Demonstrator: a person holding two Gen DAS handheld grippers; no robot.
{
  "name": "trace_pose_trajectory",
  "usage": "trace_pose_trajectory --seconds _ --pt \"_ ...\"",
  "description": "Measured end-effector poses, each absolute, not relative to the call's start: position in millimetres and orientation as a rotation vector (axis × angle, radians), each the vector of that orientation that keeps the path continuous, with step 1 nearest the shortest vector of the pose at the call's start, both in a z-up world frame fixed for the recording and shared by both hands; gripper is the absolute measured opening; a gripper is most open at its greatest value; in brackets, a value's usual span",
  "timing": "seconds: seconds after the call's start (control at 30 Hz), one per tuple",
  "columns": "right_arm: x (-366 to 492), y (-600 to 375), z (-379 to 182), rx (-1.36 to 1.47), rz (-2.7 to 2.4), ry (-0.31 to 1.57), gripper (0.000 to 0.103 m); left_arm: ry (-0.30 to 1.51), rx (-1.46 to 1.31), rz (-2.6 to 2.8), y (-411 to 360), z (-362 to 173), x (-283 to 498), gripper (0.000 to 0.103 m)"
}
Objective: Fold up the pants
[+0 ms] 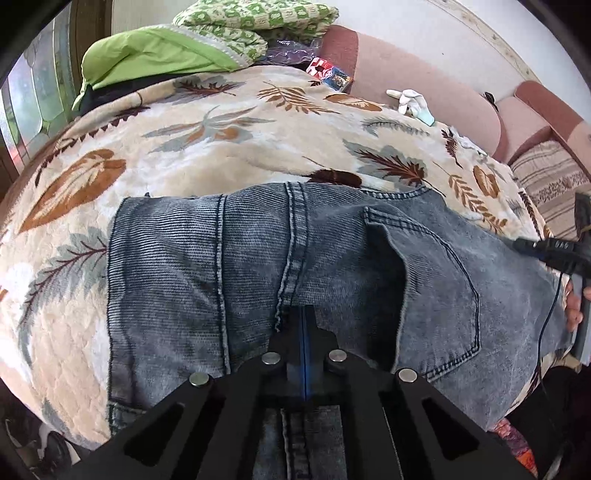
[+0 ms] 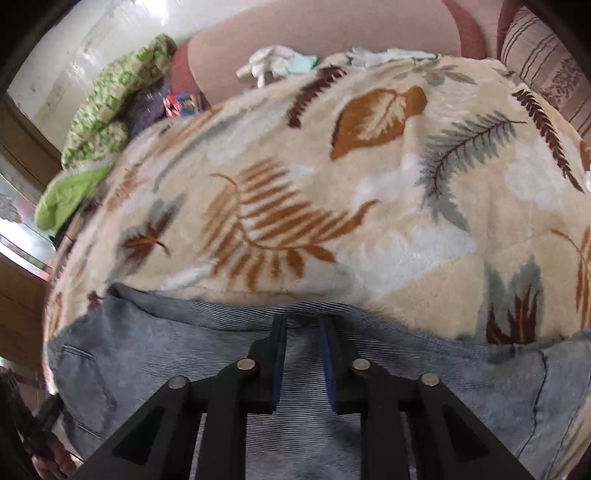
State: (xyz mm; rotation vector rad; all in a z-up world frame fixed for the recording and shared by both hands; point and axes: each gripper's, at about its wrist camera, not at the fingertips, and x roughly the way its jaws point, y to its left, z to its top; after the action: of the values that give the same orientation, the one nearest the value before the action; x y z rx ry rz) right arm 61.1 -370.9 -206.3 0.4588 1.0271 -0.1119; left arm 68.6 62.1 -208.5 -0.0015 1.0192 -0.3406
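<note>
The blue denim pants lie folded on a leaf-patterned blanket, back pocket up. My left gripper hovers over the denim near the centre seam with its jaws pressed together; nothing shows between them. In the right wrist view the pants fill the lower part, their far edge against the blanket. My right gripper is open, fingers apart just above the denim near that far edge, holding nothing. The right tool's body shows at the left wrist view's right edge.
A green patterned cloth pile and a lime fabric lie at the far left of the bed. White gloves rest by the pink sofa back. A striped cushion sits at right.
</note>
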Motion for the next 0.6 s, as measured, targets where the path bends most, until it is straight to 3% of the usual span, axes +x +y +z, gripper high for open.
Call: trace_pose_trajectory --seconds 0.1,0.27,0.37,0.43,0.6 --pt "62 -345 -191 0.424 0.000 1.003 0.021 0.992 0.018 -0.345 58 -199 57 0.007" --pt "84 -284 -198 0.383 0.136 1.063 0.021 0.919 0.064 -0.368 39 -182 34 0.054" --pt "98 -267 -221 0.364 0.069 1.120 0.020 0.921 0.135 -0.323 29 -188 37 0.067" --pt "102 -269 -221 0.355 0.057 1.056 0.020 0.986 0.128 -0.273 32 -203 49 0.075" --pt "83 -312 -206 0.482 0.057 0.999 0.020 0.967 0.140 -0.247 32 -206 51 0.081"
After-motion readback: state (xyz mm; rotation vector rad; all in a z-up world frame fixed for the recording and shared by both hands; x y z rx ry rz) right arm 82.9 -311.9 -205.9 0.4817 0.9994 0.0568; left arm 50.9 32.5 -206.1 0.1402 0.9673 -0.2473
